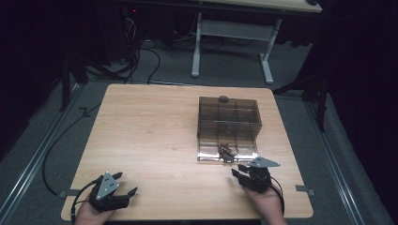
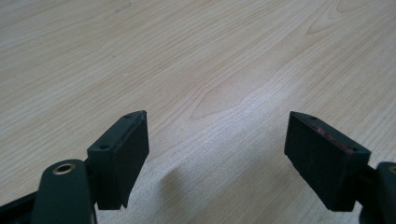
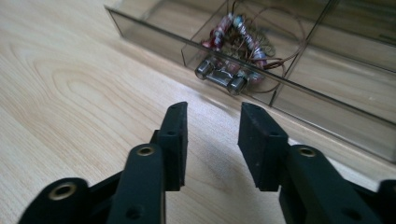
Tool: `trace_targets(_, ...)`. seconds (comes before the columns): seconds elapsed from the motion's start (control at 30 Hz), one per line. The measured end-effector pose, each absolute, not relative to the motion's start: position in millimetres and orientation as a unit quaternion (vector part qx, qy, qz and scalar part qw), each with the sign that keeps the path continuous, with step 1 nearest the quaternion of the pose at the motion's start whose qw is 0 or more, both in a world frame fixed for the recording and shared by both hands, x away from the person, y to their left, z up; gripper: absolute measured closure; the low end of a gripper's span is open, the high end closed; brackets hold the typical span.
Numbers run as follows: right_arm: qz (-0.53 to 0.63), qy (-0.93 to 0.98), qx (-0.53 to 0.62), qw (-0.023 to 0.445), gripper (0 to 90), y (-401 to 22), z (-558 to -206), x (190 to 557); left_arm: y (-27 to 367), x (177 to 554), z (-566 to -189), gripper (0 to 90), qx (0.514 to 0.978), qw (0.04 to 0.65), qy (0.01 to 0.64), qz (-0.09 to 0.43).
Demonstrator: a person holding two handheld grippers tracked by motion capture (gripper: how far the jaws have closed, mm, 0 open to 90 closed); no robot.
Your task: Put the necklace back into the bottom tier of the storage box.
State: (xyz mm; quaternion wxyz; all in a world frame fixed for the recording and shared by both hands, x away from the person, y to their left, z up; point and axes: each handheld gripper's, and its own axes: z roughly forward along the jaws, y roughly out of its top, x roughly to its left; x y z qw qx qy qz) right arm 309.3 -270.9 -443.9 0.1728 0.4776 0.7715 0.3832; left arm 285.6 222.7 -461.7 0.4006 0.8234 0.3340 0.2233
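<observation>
Smoky clear box (image 3: 327,112) holds a wire bundle (image 3: 238,37); right gripper (image 3: 212,112) part-open, empty, just short of it; left gripper (image 2: 217,135) wide, empty.

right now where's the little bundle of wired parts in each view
High view: bundle of wired parts in the clear box's front compartment, just ahead of the right gripper.
Right gripper view: top centre, behind the box's front wall.
Left gripper view: not there.
Shared landmark: the wooden table.
</observation>
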Motion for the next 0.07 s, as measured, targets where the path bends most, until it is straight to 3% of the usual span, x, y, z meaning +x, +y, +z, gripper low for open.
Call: trace_targets(0.07,0.401,0.755,0.486,0.181,59.4,-273.9,-449.3,304.1,223.2,285.1,-461.5,22.1,0.821,0.402,0.336,0.226)
